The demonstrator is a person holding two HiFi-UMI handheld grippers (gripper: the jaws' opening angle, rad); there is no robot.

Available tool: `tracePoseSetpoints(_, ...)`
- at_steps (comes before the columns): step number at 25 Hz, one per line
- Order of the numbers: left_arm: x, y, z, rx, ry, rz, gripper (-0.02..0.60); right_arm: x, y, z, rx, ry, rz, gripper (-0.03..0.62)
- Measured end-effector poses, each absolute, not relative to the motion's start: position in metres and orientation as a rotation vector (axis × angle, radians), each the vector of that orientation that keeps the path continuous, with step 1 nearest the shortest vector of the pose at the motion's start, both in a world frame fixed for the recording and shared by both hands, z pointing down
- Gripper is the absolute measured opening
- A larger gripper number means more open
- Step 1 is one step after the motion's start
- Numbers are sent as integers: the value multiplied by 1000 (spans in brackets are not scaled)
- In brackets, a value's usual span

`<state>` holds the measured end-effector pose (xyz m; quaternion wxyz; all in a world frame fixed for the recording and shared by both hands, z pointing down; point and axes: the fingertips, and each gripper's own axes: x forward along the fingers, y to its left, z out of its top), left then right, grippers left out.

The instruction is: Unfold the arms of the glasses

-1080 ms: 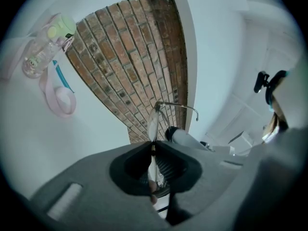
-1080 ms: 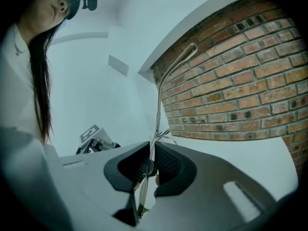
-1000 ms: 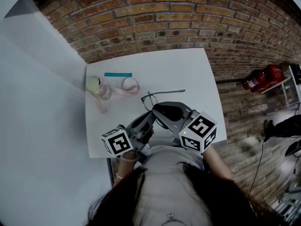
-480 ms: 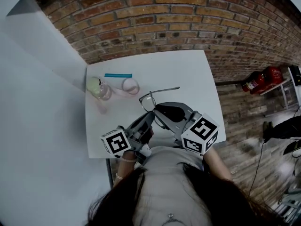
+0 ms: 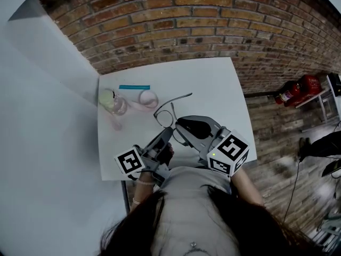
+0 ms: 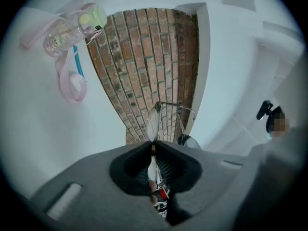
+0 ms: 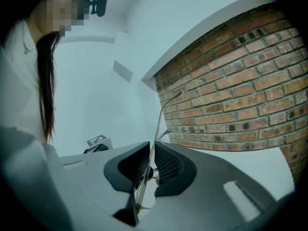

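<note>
Thin metal-framed glasses [image 5: 166, 114] hang just above the white table [image 5: 213, 89], held between both grippers. One arm [image 5: 181, 97] sticks out toward the far right. My left gripper [image 5: 165, 135] is shut on the frame by a lens; in the left gripper view the lens [image 6: 154, 123] rises straight out of the closed jaws of the left gripper [image 6: 154, 149]. My right gripper [image 5: 179, 126] comes in from the right. In the right gripper view a thin metal arm [image 7: 160, 113] runs up from between the pinched jaws of the right gripper [image 7: 151, 151].
A clear bottle with a green cap [image 5: 113, 101] lies at the table's far left with a pink strap [image 5: 147, 97] and a teal strip [image 5: 134, 87] beside it. Behind the table is a brick wall [image 5: 202, 20]. A red fire extinguisher [image 5: 295, 88] stands on the floor at the right.
The glasses have shifted a little left and turned. The free arm has swung from pointing right to pointing up and right. Both grippers kept their hold.
</note>
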<state>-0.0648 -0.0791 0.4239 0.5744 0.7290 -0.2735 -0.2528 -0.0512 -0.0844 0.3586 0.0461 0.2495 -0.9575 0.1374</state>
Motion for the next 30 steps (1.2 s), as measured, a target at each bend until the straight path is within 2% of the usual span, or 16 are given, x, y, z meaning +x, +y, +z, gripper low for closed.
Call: tracePoseSetpoints(30, -76, -87, 421, 1605, -590, -715, 26, -30, -90, 337, 832, -3007, 384, 38)
